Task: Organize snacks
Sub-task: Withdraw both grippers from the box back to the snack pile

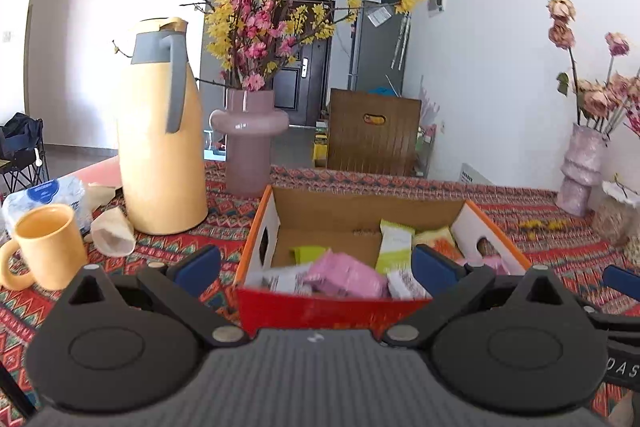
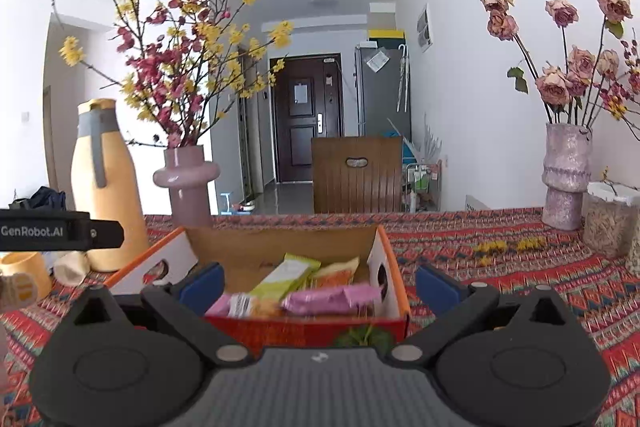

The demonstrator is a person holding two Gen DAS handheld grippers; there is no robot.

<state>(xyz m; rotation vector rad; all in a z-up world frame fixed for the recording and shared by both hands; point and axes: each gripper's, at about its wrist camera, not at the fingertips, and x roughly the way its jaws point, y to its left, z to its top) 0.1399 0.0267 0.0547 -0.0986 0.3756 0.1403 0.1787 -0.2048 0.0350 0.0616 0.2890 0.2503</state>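
Note:
An open cardboard box [image 1: 328, 211] [image 2: 280, 247] with orange rims and a red front stands on the patterned tablecloth, straight ahead in both wrist views. Inside lie several snack packets: a green bar [image 1: 394, 245] [image 2: 286, 277], pink packets [image 1: 344, 275] [image 2: 332, 299] and an orange-yellow pack [image 1: 434, 239] [image 2: 336, 273]. My left gripper [image 1: 316, 265] hangs open just before the box's front wall, nothing between its blue pads. My right gripper [image 2: 318, 283] is open too, its fingers either side of the box's near end, holding nothing.
A tall yellow thermos jug [image 1: 160, 143] [image 2: 106, 187], a yellow mug [image 1: 48, 247], crumpled paper cups [image 1: 114, 231] and a tissue pack [image 1: 48, 195] stand left of the box. A pink vase of blossoms [image 1: 248, 143] [image 2: 188, 183] sits behind it. Another vase with dried roses [image 2: 566, 175] and a jar [image 2: 610, 223] stand right. A wooden chair [image 2: 356, 179] is beyond the table.

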